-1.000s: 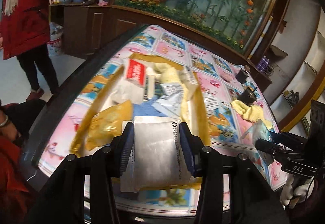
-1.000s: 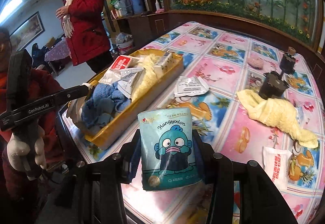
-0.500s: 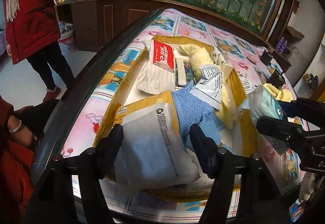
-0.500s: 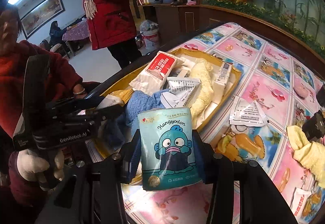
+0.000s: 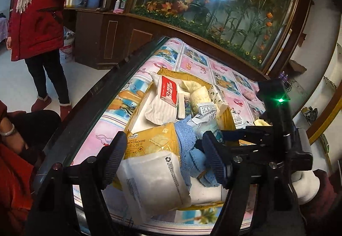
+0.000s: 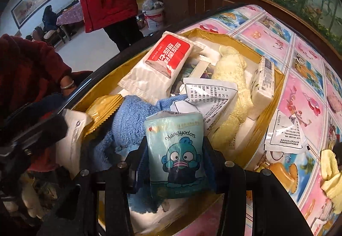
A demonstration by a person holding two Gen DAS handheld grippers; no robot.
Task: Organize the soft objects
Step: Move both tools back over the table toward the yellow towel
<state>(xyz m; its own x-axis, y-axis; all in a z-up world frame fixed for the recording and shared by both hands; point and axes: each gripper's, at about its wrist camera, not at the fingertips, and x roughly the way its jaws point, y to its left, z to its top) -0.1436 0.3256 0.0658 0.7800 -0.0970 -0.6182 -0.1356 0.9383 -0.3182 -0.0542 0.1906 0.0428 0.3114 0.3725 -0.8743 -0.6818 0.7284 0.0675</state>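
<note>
Starting on the left: your left claw (image 5: 163, 161) has just been opening and now stands wide, with the frosted white plastic pouch (image 5: 152, 180) lying loose between the jaws, no pad pressing on it. It's slumped over the near rim of the shallow yellow cardboard tray (image 5: 229, 117), half on the yellow cheese cracker packet (image 5: 149, 142), so I'd say it's dropped but could slide off toward the counter (image 5: 111, 129) edge, which is right there on your side.

Middle of the tray is the crumpled blue terry towel (image 6: 130, 120), the red-and-white wet wipes pack (image 6: 162, 62) and the cream plush cloth (image 6: 230, 77), all piled up. That's why there's hardly any flat floor left.

Over on the right, your right claw (image 6: 174, 163) is clamped on the pale teal Hangyodon cartoon pouch (image 6: 176, 150), held upright over the towel at the tray's near end. Your two claws sit really close here, so watch for a bump. The only open room looks like the white patch just below the towel, near the front wall.
</note>
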